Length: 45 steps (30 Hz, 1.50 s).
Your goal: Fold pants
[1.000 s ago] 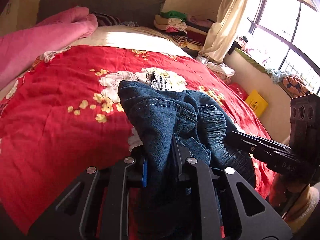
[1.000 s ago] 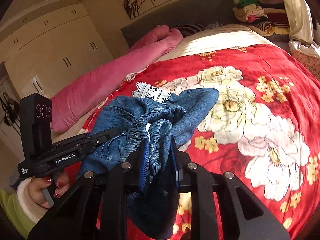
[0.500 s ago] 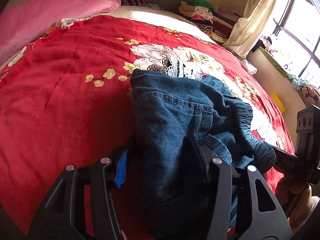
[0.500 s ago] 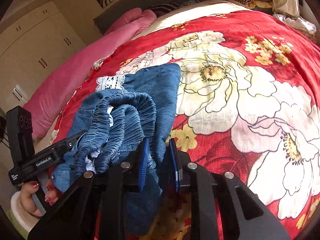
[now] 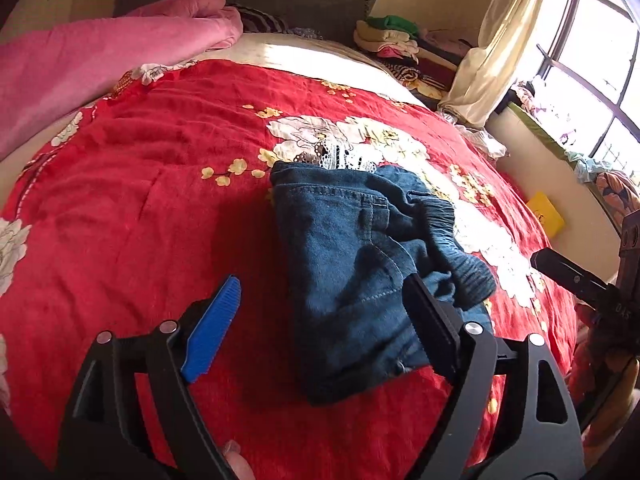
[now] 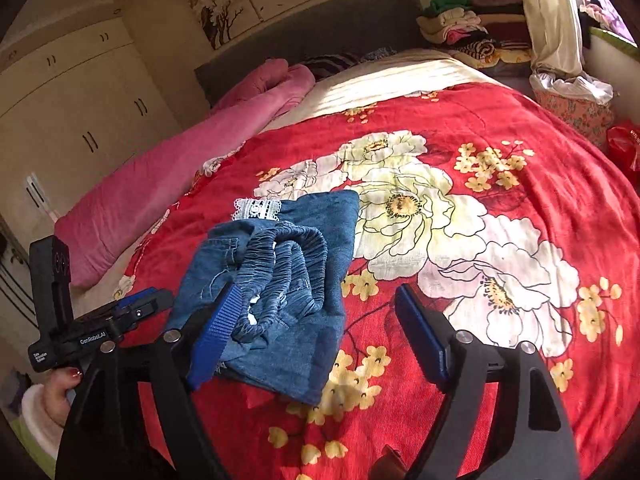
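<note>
Let go since a second ago, the pants (image 5: 360, 280) now lie folded small on the red bedspread (image 5: 120, 220), both the left gripper (image 5: 320, 316) and right gripper (image 6: 316, 332) opening and empty, so only tidying seems left.

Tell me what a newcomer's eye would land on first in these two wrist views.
First the red floral bedspread that fills both views, with its big white flowers. On it, near the middle, lie the folded denim pants, waistband bunched on top and a strip of white lace at their far edge. The left gripper and right gripper stand over the near end of the pants, jaws opening and pads off the cloth.
</note>
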Each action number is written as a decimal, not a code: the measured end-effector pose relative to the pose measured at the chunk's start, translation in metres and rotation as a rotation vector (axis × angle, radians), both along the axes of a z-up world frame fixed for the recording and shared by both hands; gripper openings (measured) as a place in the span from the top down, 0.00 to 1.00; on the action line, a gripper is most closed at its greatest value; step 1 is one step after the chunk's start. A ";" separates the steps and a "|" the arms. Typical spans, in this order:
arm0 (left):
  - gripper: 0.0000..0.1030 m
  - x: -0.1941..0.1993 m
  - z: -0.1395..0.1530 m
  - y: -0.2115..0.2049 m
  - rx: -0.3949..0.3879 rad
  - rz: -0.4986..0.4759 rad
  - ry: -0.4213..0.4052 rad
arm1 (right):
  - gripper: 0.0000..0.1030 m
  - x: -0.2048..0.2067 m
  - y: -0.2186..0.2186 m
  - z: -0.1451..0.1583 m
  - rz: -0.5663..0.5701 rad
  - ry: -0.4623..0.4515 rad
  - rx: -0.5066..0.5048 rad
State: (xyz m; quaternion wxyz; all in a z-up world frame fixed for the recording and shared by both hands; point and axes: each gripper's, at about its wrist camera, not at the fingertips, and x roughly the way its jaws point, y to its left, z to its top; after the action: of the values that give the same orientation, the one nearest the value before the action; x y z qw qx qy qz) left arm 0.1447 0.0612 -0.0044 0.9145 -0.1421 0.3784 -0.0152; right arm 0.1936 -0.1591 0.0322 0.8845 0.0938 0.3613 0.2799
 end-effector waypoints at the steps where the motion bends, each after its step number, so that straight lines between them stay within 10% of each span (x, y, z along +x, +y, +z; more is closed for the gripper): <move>1: 0.20 -0.006 0.002 -0.002 0.007 -0.002 -0.004 | 0.22 -0.007 -0.002 0.004 -0.004 -0.013 -0.004; 11: 0.10 -0.065 0.013 -0.023 0.081 -0.011 -0.018 | 0.05 -0.067 -0.002 0.012 -0.033 -0.095 -0.114; 45: 0.09 -0.093 -0.021 -0.037 0.120 0.015 0.031 | 0.05 -0.097 0.002 -0.024 -0.080 -0.041 -0.203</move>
State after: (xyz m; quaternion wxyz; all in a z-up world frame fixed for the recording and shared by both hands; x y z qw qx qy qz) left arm 0.0519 0.0242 -0.0254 0.9155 -0.0901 0.3917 0.0166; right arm 0.0966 -0.1567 0.0084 0.9072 0.0122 0.3656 0.2080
